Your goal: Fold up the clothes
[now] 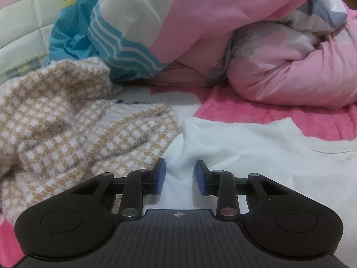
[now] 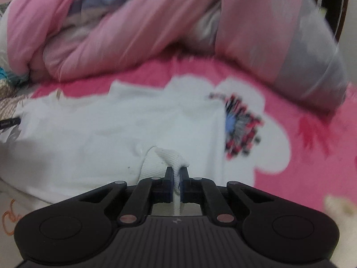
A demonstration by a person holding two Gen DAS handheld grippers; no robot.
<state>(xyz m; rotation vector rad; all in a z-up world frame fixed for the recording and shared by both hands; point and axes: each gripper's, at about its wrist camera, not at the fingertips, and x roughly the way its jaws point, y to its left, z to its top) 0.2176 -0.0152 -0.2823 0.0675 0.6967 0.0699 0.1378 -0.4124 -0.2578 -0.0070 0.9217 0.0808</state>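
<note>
A bed [image 2: 301,134] under a pink sheet with white flower shapes; a rumpled pink quilt [image 1: 279,67] heaped at its far side.

A bunched pink quilt [image 1: 290,67] is lying heaped on the pink flowered bedsheet [image 2: 308,134], with a blue-and-white striped cover [image 1: 111,33] slumping against the quilt's left side and a grey-banded pillow [image 2: 301,44] resting to its right.
</note>
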